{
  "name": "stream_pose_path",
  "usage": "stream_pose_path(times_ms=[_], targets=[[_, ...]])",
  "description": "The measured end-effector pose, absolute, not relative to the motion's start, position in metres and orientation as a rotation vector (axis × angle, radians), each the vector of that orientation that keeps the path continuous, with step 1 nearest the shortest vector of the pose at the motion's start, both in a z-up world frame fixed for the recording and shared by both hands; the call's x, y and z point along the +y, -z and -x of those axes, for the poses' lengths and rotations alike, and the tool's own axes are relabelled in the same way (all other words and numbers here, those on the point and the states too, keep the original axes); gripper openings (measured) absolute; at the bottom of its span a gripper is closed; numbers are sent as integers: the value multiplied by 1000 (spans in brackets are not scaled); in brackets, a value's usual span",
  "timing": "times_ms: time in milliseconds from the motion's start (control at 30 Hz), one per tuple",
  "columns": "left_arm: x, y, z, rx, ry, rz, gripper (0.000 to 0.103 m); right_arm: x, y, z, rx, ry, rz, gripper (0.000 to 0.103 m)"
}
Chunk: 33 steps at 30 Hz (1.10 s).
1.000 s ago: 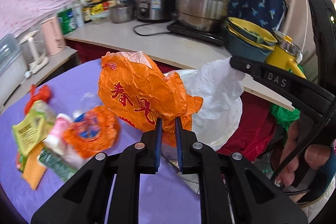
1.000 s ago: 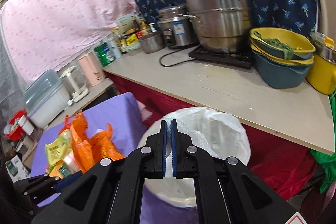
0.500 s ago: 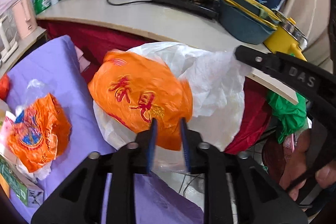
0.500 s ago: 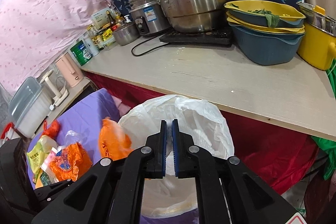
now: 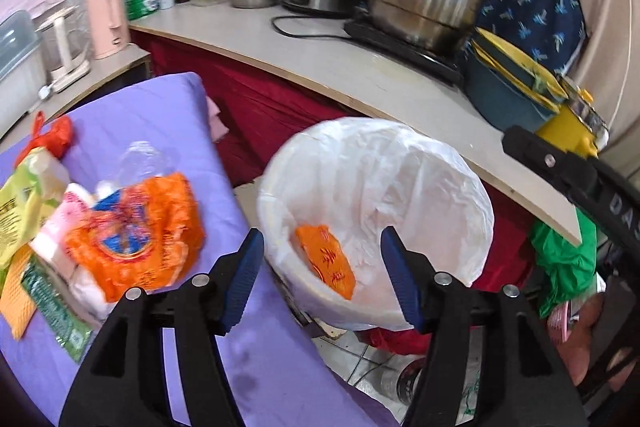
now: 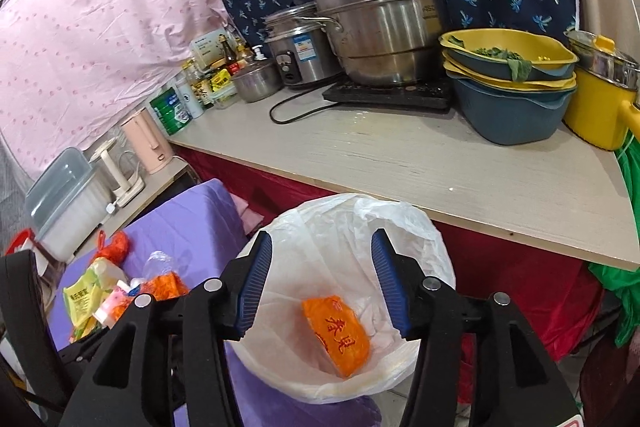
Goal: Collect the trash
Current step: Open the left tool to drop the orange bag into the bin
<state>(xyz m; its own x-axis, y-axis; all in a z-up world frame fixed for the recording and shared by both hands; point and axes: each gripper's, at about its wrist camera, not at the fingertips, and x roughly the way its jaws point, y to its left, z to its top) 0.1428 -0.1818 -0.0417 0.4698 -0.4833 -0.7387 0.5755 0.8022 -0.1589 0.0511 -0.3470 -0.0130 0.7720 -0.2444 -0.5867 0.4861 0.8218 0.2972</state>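
An orange plastic bag with red characters (image 5: 326, 261) (image 6: 338, 333) lies inside the bin lined with a white bag (image 5: 420, 163) (image 6: 400, 211), which stands beside the purple table (image 5: 152, 111). My left gripper (image 5: 322, 281) is open and empty just above the bin's near rim. My right gripper (image 6: 322, 285) is open and empty over the bin. On the table lie another orange wrapper (image 5: 136, 235), a yellow-green packet (image 5: 16, 207), a pink pack, a clear wrapper (image 5: 140, 157) and a small red bag (image 5: 56, 135).
A counter (image 6: 440, 155) behind the bin carries a steel steamer pot (image 6: 380, 7), a rice cooker (image 6: 298, 43), stacked blue and yellow basins (image 6: 512, 95) and bottles. Red cloth hangs below it. A green bag (image 5: 568, 255) lies at right.
My left gripper carried the orange bag over the bin, opened and dropped it in. My right gripper let go of the liner's rim and opened.
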Motion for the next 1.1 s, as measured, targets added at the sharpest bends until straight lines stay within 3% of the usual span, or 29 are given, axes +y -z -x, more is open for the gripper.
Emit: stream_pose_path(times_ms=[600,1000,1100], targets=[[-90,11,-142,792,442,-61,63,-272,-10,-48,560,302,-385,60],[-10,27,-144,833,273,-35,63,-214,-2,-54,601,218,-338,60],[11,34,-143,854,227,-26,68,-200,3,-56,619,201,-332,60]])
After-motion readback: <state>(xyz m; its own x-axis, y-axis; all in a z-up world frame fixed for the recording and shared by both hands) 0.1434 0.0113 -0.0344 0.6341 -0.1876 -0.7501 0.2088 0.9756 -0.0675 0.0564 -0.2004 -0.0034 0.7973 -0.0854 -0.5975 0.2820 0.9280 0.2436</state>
